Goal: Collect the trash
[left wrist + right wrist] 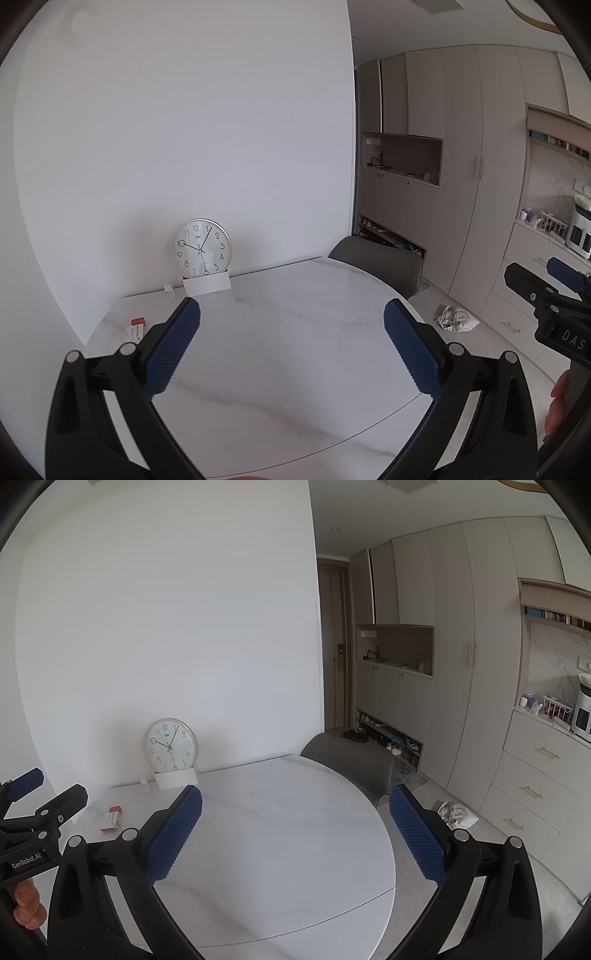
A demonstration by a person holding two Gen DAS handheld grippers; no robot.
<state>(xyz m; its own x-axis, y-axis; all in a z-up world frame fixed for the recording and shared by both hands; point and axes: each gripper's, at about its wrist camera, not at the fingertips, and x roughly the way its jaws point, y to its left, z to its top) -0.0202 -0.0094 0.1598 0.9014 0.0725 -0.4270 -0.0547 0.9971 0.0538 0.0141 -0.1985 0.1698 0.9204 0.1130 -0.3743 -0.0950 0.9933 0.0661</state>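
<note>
A crumpled white plastic bag (456, 318) lies on the floor to the right of the table; it also shows in the right wrist view (457, 814). A small red and white box (136, 328) lies on the marble table (288, 332) at the left, also in the right wrist view (112, 819). My left gripper (291, 314) is open and empty above the table. My right gripper (295, 797) is open and empty above the table's right edge (388, 849). Each gripper shows at the edge of the other's view.
A round clock (201, 248) leans on the wall at the table's back, with a white card (207, 285) and a small white bottle (168, 290) beside it. A grey chair (380, 264) stands behind the table. Cabinets (443, 664) and a counter (546, 716) line the right.
</note>
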